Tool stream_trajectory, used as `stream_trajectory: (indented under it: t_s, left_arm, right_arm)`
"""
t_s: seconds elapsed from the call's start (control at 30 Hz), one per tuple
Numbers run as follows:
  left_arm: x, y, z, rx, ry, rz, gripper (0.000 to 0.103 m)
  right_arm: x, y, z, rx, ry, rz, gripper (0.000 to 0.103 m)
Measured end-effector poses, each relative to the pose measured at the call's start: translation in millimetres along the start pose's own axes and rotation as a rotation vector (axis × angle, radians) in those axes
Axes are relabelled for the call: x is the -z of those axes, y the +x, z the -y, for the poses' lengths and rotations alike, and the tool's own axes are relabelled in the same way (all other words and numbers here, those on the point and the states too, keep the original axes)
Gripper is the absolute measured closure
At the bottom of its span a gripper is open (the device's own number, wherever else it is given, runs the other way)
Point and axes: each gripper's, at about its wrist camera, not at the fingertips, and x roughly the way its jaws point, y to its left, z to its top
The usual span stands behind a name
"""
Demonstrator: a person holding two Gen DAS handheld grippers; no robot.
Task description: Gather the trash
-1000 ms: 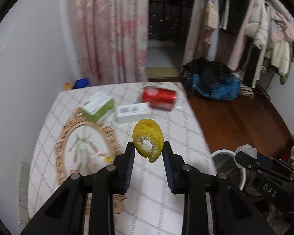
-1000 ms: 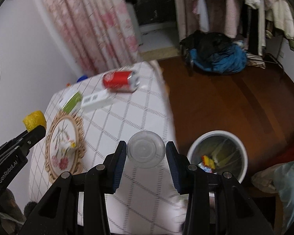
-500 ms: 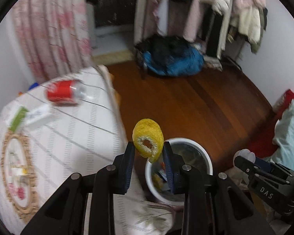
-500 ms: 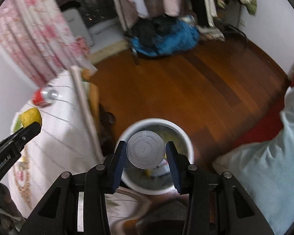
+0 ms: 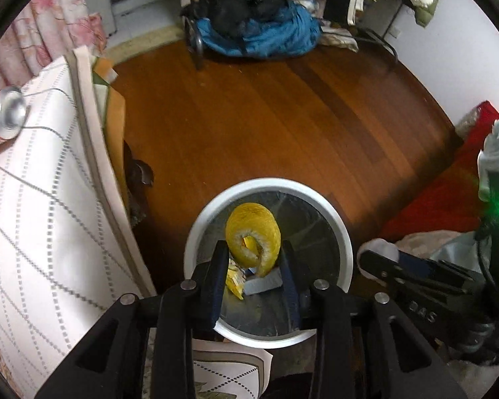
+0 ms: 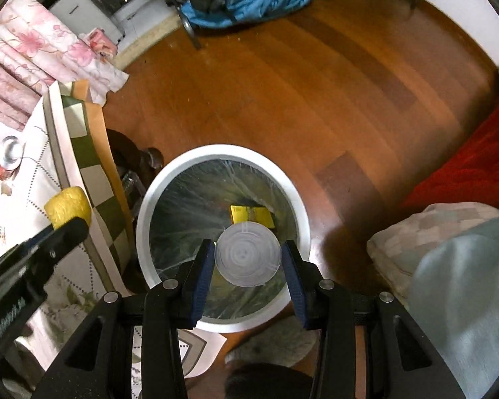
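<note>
White-rimmed bin [image 6: 292, 199] is lying directly beneath both claws. Your right claw [image 6: 248, 259] is pinching the clear lid [image 6: 248, 254] over its mouth; your left claw [image 5: 253, 259] is gripping the yellow peel [image 5: 252, 237] likewise.

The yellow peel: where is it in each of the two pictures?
Left wrist view: the yellow peel sits low in the middle, between the left claw's fingers, over the white bin.
Right wrist view: the peel is at the left edge, beside the tablecloth.
Shared landmark: the white bin.
</note>
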Motion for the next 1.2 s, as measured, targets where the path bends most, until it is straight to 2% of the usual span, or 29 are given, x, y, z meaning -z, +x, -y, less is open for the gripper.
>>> stream_trajectory:
  t_s: [0.1,0.2,0.27,0.3,0.4,0.47,0.53,0.57,0.8,1.03,1.2]
  left_arm:
    - [1.6,6.0,2.1,-0.008,-0.001,-0.025,0.065]
    - [2.0,6.4,2.2,-0.024,-0.001,-0.021,0.051]
    - [3.0,2.2,1.6,-0.035,-0.002,-0.013,0.022]
    - [3.8,3.4,1.3,-0.04,0.0,-0.008,0.019]
    - [4.8,-3.7,1.6,-0.055,0.012,0.002,0.016]
    - [3.4,-5.4,0.1,-0.061,0.016,0.006,0.003]
    - [3.2,-8.1,-2.5,-0.065,0.016,0.012,0.003]
    - [4.2,-11.3,-3.4,-0.07,0.015,0.016,0.003]
    - [6.7,-37.8,-8.9,-0.099,0.023,0.047,0.003]
    - [9.2,-77.5,-13.2,-0.115,0.015,0.104,0.003]
    - [15.5,-120.0,-15.5,-0.119,0.004,0.158,0.003]
  right_arm:
    - [-1.4,15.6,2.6,-0.002,-0.006,-0.03,0.06]
    - [-1.2,24.0,1.0,0.006,-0.006,-0.051,0.059]
    - [-1.0,25.7,2.0,0.011,0.004,-0.059,0.046]
    - [-1.2,25.8,1.9,0.009,0.007,-0.061,0.035]
    - [0.9,19.6,0.8,0.022,0.002,-0.054,0.029]
    - [1.6,13.3,-0.5,0.034,-0.001,-0.051,0.017]
    - [3.8,5.7,-4.4,0.062,-0.011,-0.044,0.005]
    - [4.9,1.6,-5.3,0.073,-0.015,-0.043,0.004]
    - [15.6,-31.0,-17.3,0.138,-0.041,-0.016,0.002]
    - [23.1,-81.4,-26.8,0.142,-0.041,0.053,0.002]
    - [33.4,-130.9,-41.3,0.123,-0.045,0.122,0.002]
